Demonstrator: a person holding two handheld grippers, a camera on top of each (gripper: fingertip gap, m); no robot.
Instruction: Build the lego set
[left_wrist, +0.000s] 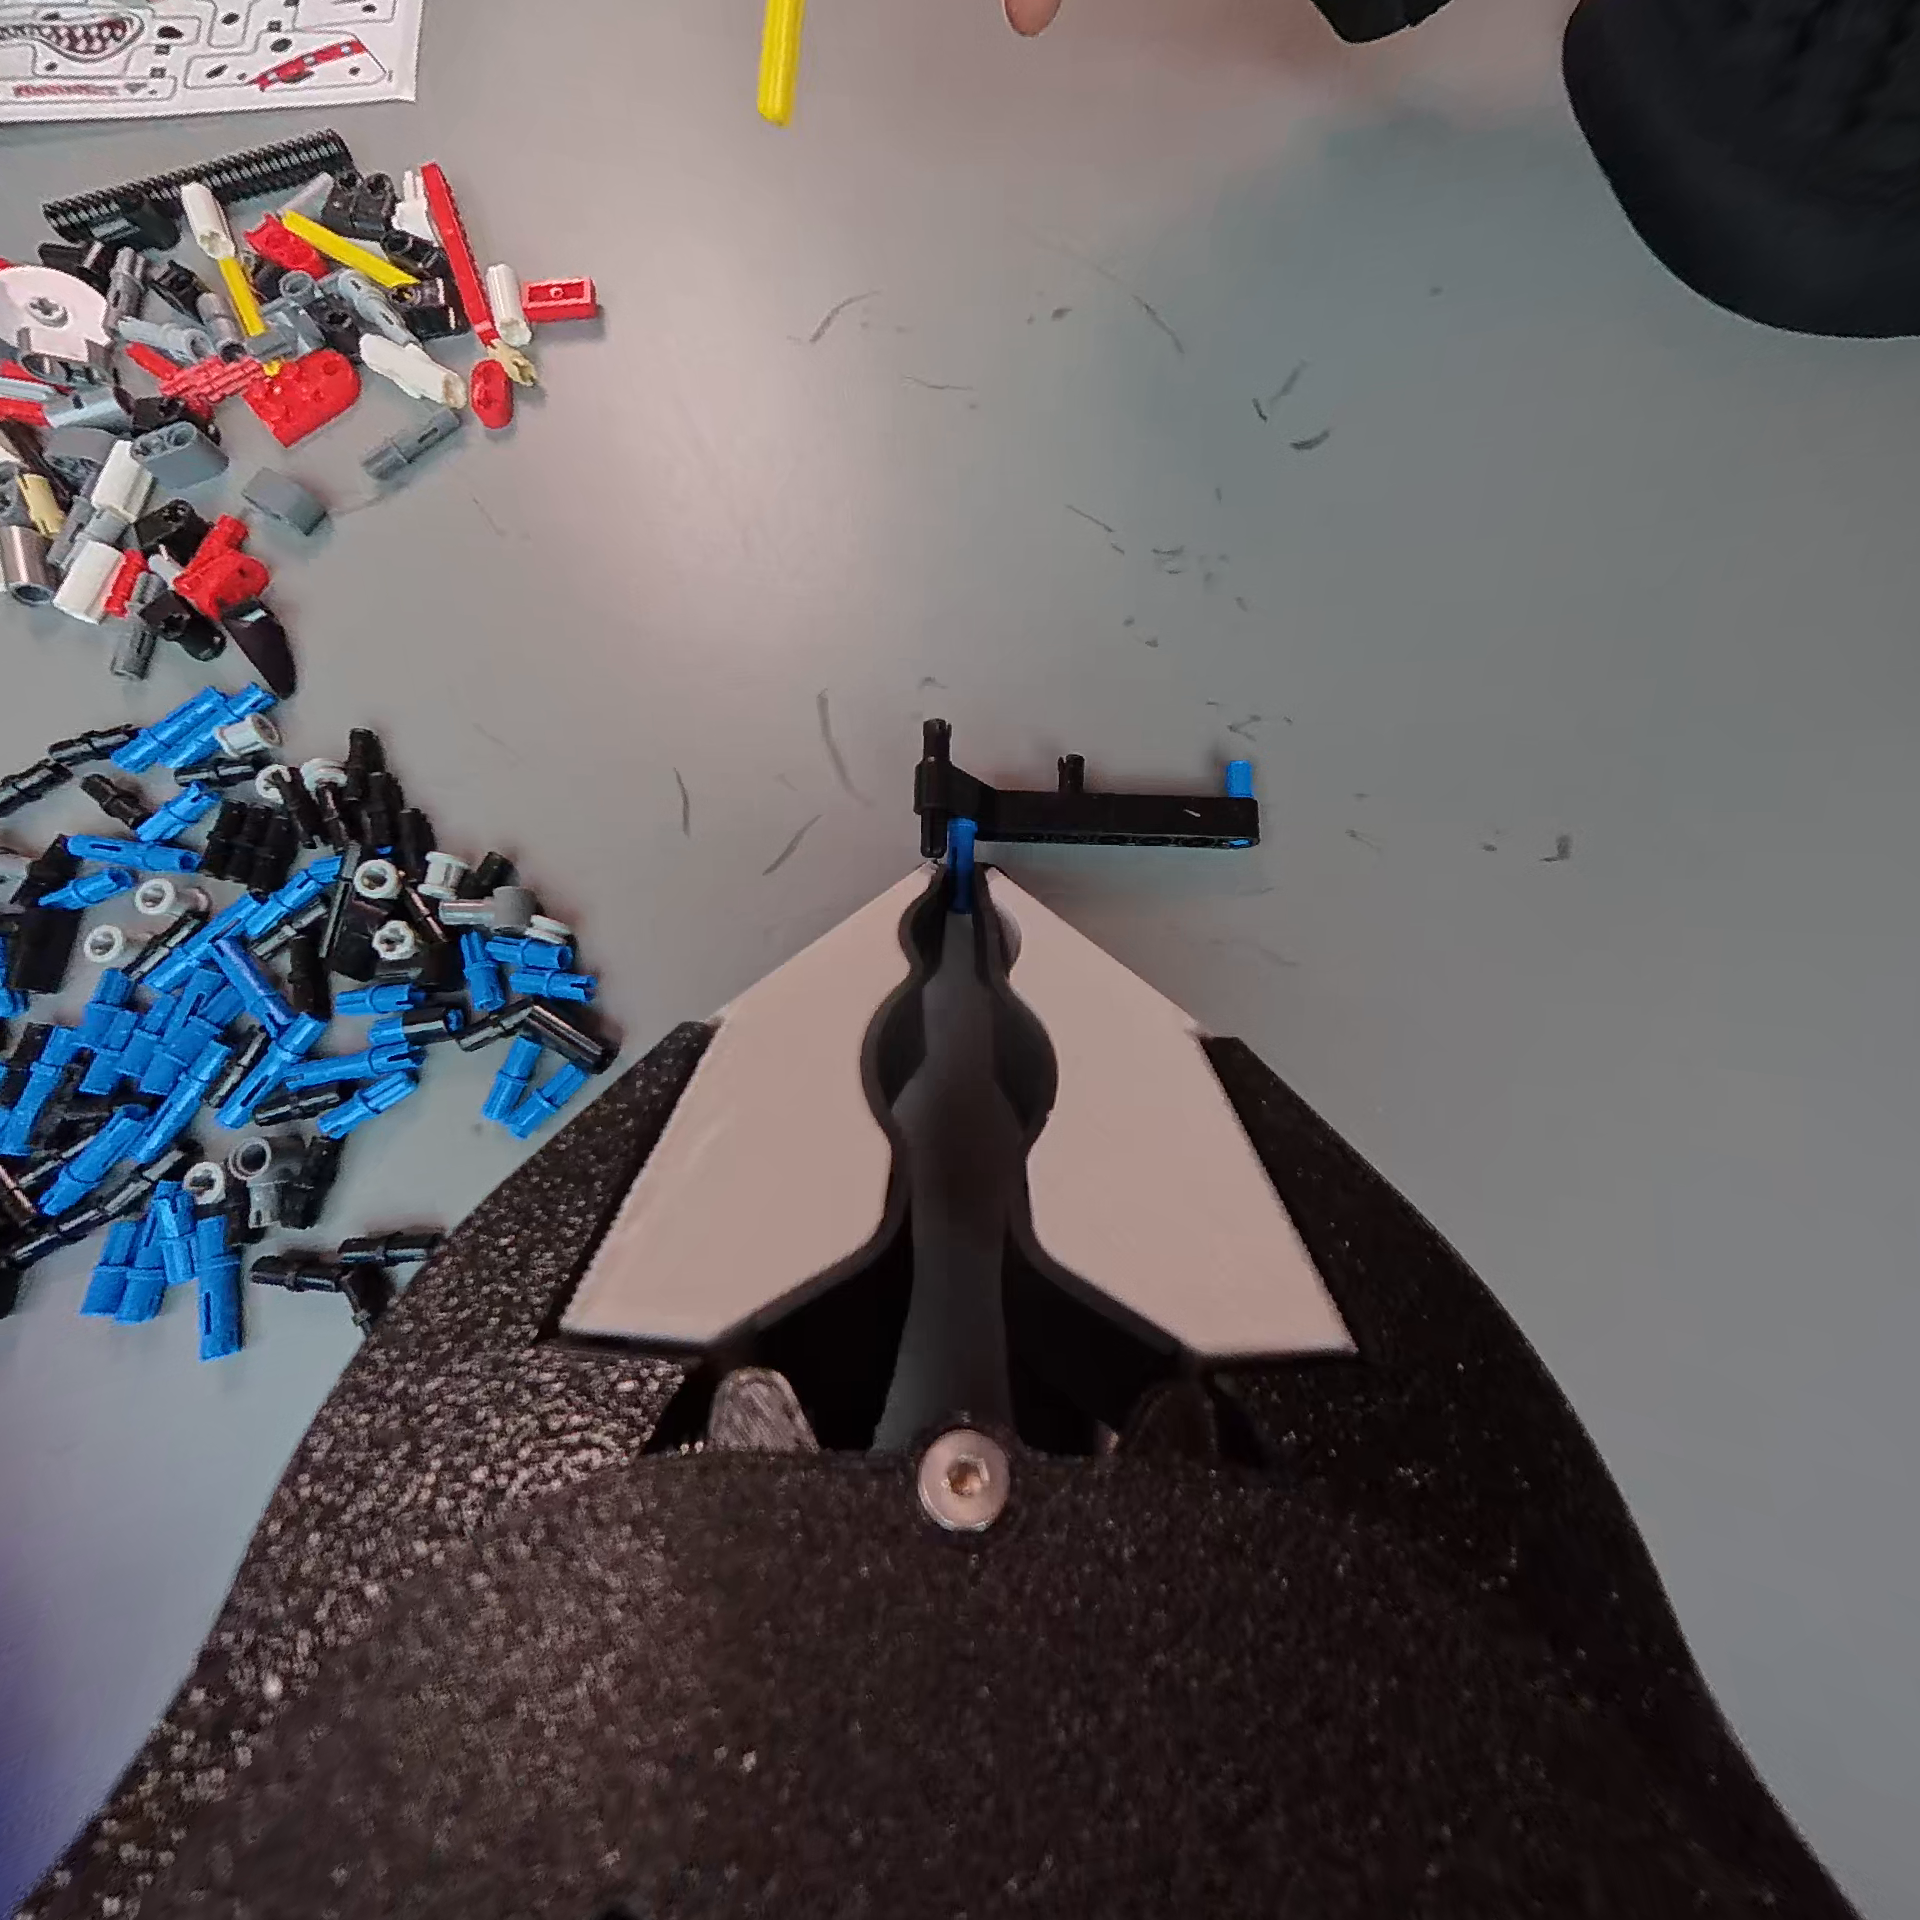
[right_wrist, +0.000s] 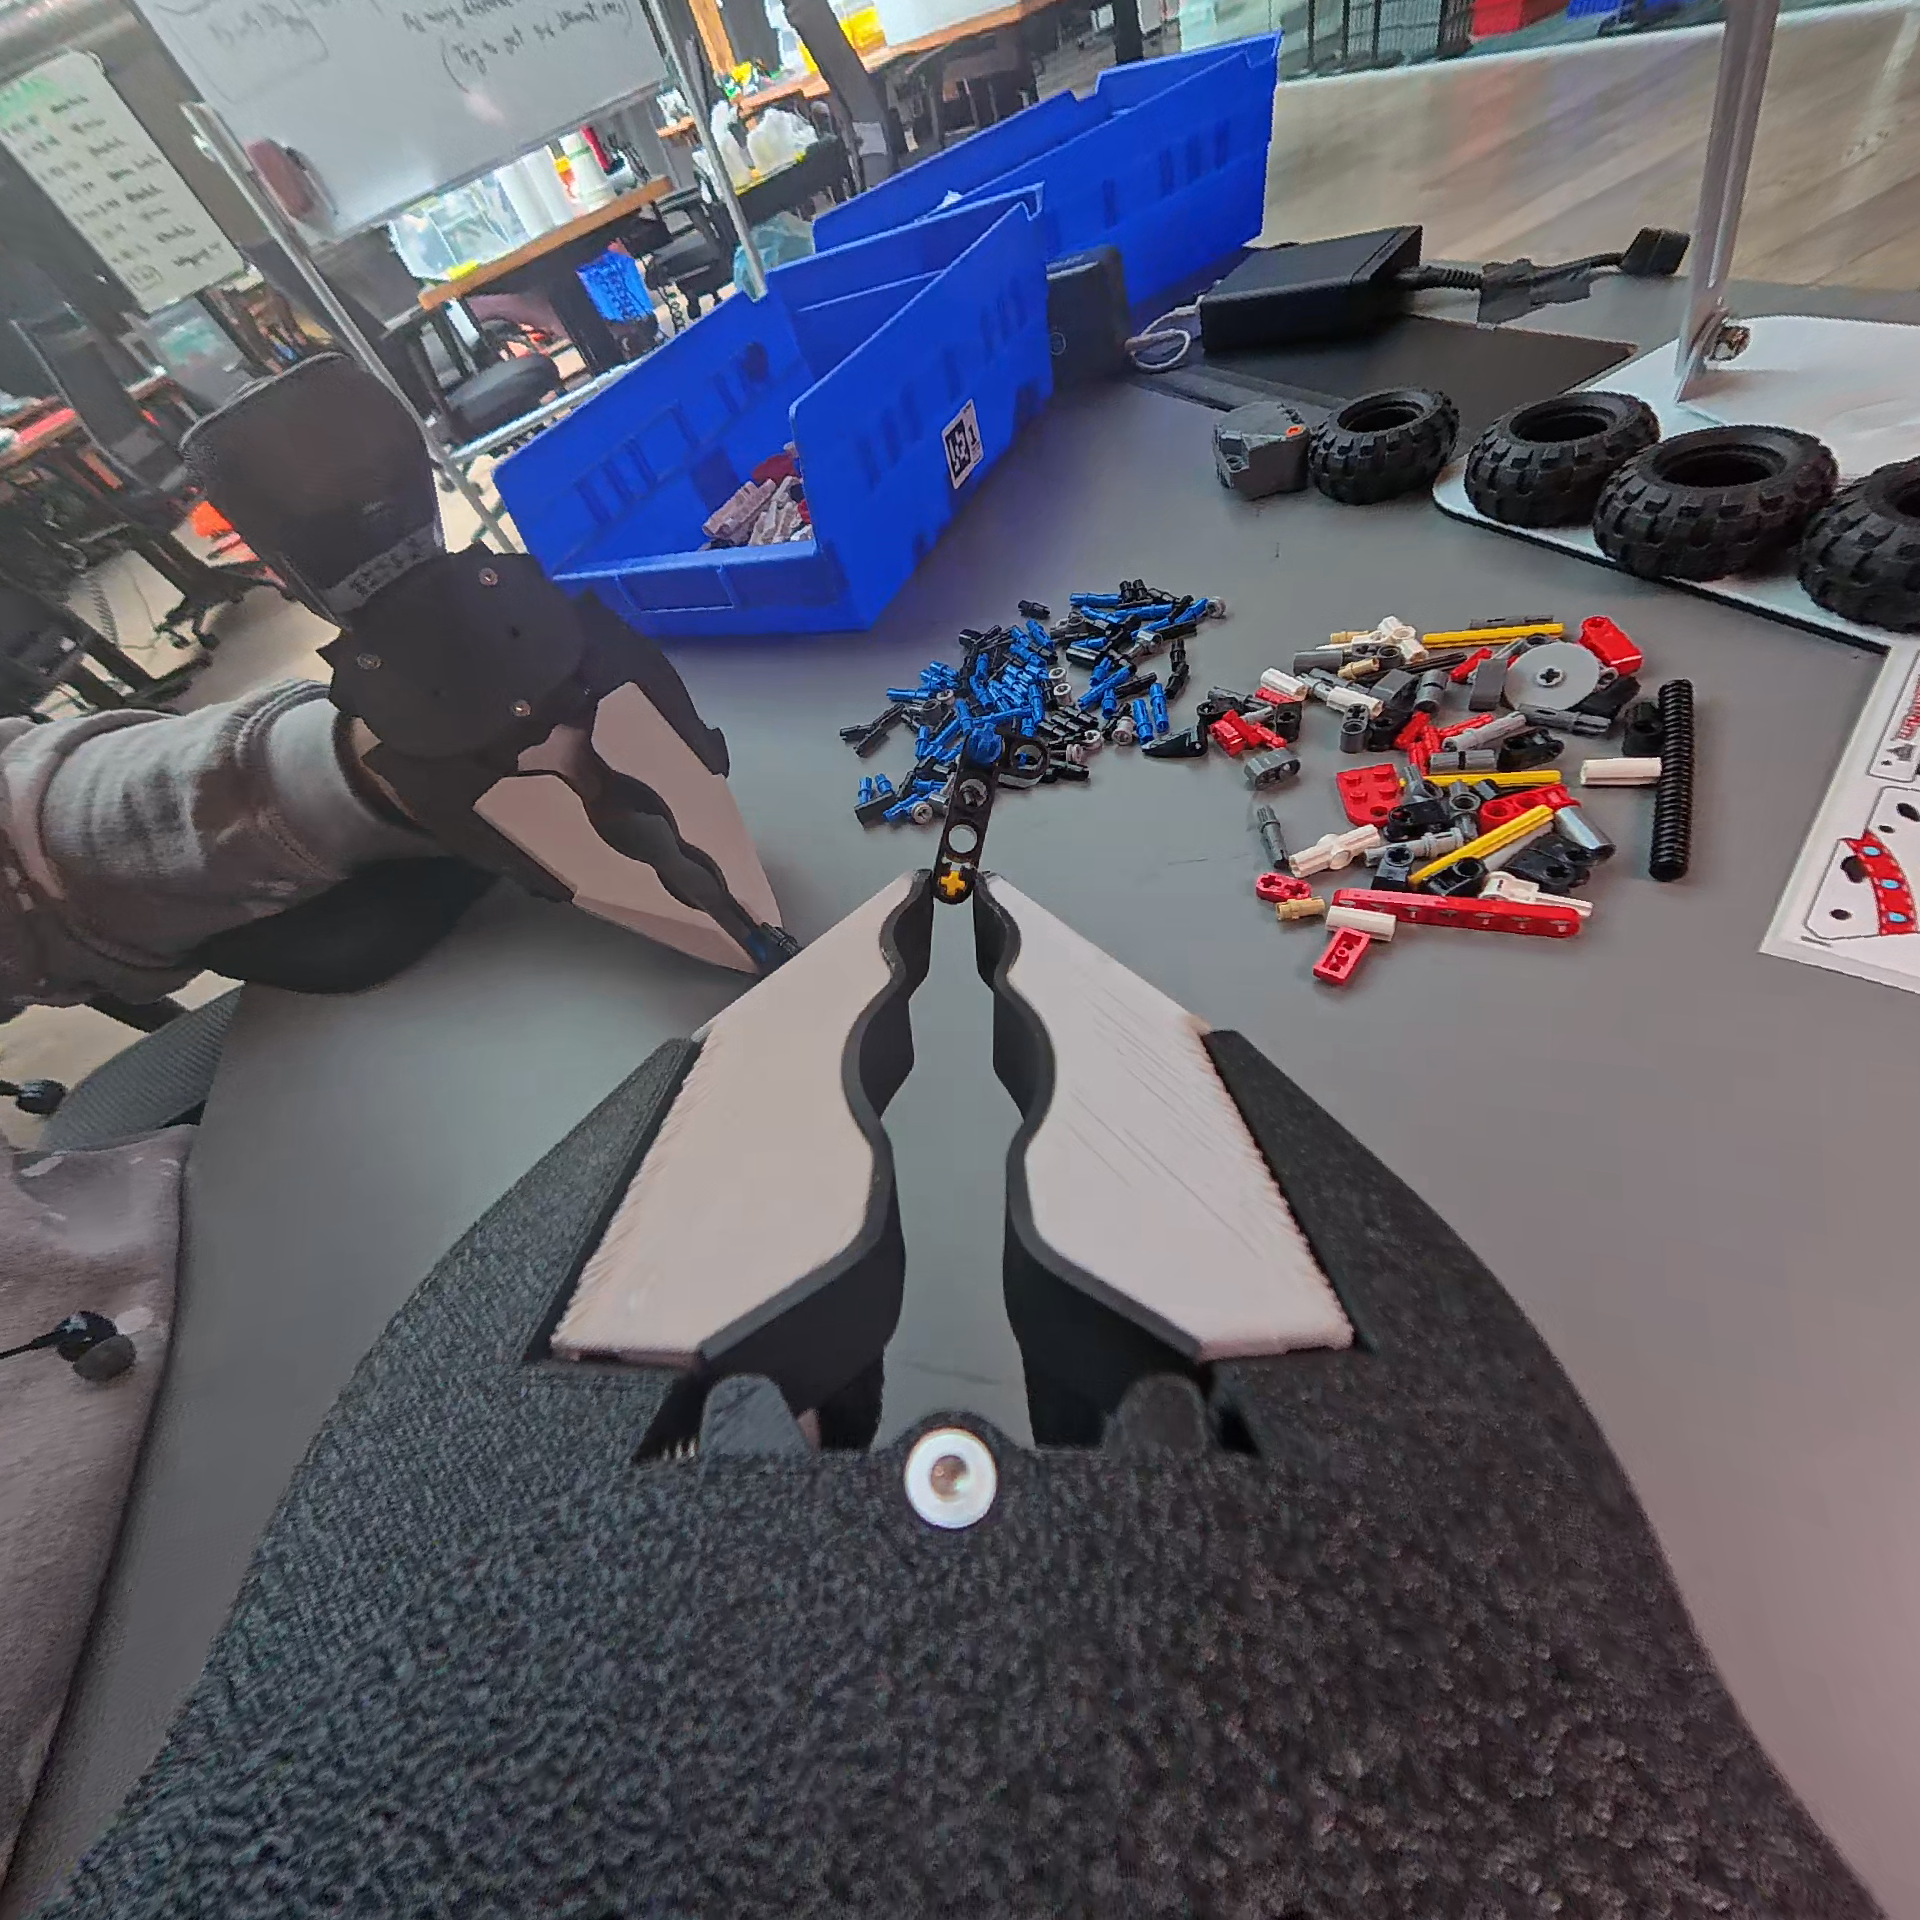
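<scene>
In the left wrist view my left gripper (left_wrist: 961, 878) is shut on a blue pin (left_wrist: 962, 847) plugged into the left end of a black beam (left_wrist: 1112, 816). The beam lies level over the grey table, with black pins on top and a second blue pin (left_wrist: 1236, 774) at its right end. In the right wrist view my right gripper (right_wrist: 954, 883) is shut on the lower end of a thin black beam (right_wrist: 964, 826) that has a yellow axle end in its bottom hole. The thin beam points upward and carries a blue pin (right_wrist: 982, 746). The left gripper (right_wrist: 769, 940) shows at the left.
A pile of blue and black pins (left_wrist: 208, 987) and a mixed pile of red, grey, yellow and white parts (left_wrist: 208, 343) lie to the left. Blue bins (right_wrist: 883, 416), black tyres (right_wrist: 1662, 499), a sticker sheet (right_wrist: 1860, 862), a yellow axle (left_wrist: 779, 62) and a dark sleeve (left_wrist: 1766, 156) surround the work area.
</scene>
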